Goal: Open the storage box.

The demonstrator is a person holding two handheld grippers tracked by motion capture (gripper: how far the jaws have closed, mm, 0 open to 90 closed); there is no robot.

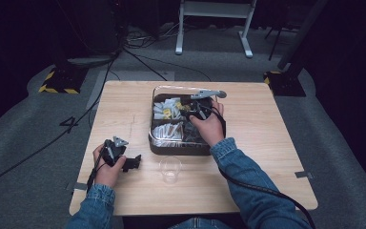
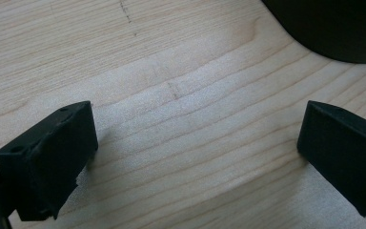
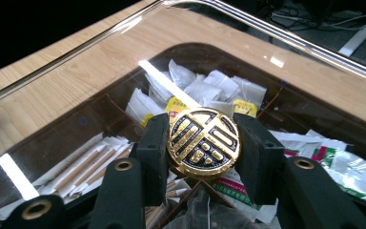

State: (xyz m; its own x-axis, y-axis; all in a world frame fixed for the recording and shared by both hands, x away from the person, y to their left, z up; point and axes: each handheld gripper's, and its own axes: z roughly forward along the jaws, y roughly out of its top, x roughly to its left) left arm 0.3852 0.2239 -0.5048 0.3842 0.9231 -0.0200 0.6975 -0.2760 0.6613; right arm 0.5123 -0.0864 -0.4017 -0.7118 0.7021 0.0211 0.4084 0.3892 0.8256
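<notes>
A dark compartmented box (image 1: 171, 149) stands in the middle of the wooden table, covered by a clear lid (image 3: 90, 76). At the lid's centre is a round gold and black knob (image 3: 204, 143). My right gripper (image 3: 204, 139) is shut on that knob, one jaw on each side; in the high view it (image 1: 196, 112) is over the box's far half. Under the lid lie white sachets (image 3: 205, 88) and paper sticks (image 3: 83, 164). My left gripper (image 1: 132, 163) rests low at the table's near left, open and empty (image 2: 198, 143) over bare wood.
A clear plastic cup (image 1: 170, 169) stands upright just in front of the box, right of the left gripper. The box's dark corner (image 2: 333, 28) lies ahead of the left jaws. Cables trail off the table's near edges. A white frame (image 1: 214, 24) stands on the floor beyond.
</notes>
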